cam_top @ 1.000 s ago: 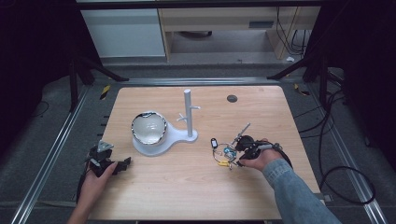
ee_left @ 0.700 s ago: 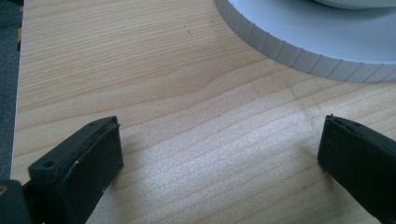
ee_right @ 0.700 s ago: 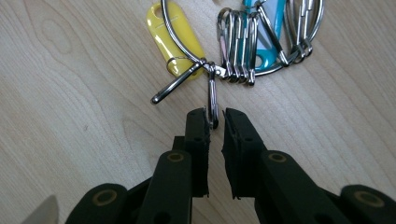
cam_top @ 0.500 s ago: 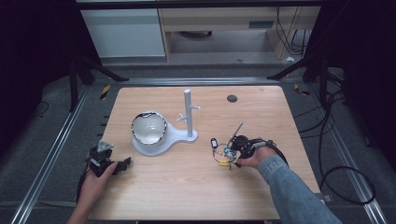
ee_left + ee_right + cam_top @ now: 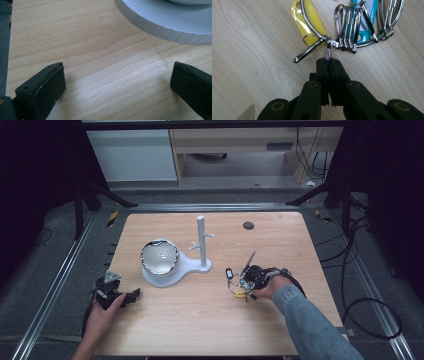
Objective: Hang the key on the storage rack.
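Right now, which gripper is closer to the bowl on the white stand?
Left. The left gripper sits just front-left of the bowl; the right gripper is across the table, clamping the key ring.

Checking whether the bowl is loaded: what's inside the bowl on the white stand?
The bowl on the white stand shows just a glossy white interior with reflections from the high view; nothing is visible in it, though its near inner wall is hidden.

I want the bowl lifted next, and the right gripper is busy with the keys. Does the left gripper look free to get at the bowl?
Probably yes. The left gripper is open, holds nothing, and bare table lies between it and the white stand under the bowl.
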The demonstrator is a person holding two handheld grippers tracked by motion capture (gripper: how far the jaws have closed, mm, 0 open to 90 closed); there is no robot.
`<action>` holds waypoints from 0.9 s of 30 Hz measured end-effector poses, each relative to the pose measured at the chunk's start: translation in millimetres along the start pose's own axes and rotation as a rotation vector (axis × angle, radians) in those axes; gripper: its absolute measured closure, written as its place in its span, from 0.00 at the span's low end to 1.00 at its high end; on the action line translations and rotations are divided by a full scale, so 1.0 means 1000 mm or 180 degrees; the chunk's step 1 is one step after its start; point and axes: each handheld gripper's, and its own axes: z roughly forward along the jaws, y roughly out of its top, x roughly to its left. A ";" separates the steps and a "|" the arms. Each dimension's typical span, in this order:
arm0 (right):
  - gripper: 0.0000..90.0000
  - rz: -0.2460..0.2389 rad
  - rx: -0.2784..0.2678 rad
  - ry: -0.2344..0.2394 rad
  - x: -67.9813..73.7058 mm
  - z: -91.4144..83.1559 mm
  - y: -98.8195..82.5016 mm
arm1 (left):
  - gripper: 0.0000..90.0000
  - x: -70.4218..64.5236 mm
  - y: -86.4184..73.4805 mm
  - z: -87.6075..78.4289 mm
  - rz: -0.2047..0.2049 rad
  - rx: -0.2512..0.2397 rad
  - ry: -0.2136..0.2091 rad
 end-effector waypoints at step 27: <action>0.98 -0.0066 -0.0173 -0.0005 -0.009 -0.060 0.010 | 0.00 0.000 0.000 0.000 0.0001 0.0001 0.0000</action>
